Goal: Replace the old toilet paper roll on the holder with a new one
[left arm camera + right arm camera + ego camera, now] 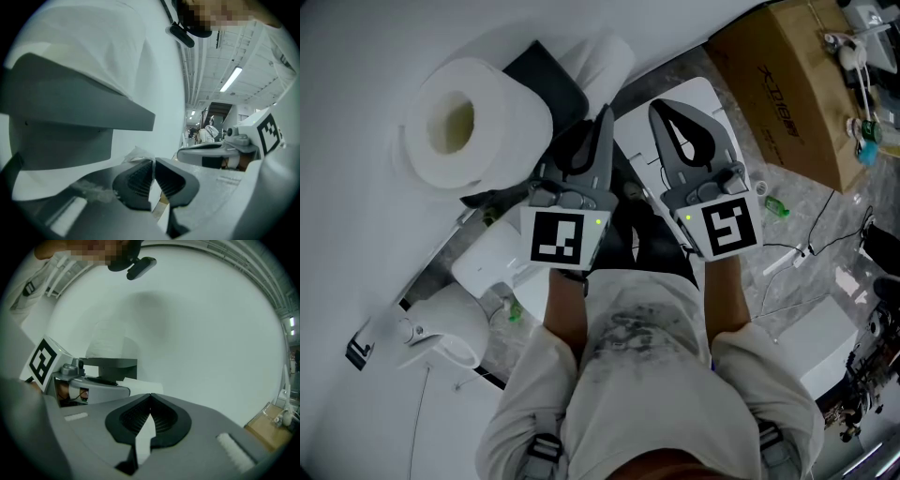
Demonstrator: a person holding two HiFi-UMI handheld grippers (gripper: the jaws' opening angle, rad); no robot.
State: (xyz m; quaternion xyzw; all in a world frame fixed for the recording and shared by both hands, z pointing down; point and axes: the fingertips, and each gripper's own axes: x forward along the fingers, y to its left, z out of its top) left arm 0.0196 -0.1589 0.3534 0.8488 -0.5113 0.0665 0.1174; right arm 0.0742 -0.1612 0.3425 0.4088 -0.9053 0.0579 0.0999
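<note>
Jaws of your left gripper (154, 164) are pinched together on a thin tissue sheet (135, 153), whose crumpled edge sticks out past the pads. Your right gripper (150, 397) is closed too. White shows in the gap below its pads, but you cannot count on anything being held there.

The large roll (473, 122) sits at the holder (553, 89) against the wall, just left of your left gripper. A second roll (602, 58) stands on top of the holder's shelf, just beyond the left gripper's tips. Which one is the old roll cannot be told from here.

The weak point is the tissue. If you pull sideways or jerk, it probably tears at the pads and leaves you with a scrap. If it is joined to a roll, a steady pull could unwind paper rather than free anything.

Your grippers also sit side by side and near each other, so swinging either one could knock them together. Lifting the left one carelessly could nudge the second roll off the shelf. With both closed, neither can take a roll until one opens.
</note>
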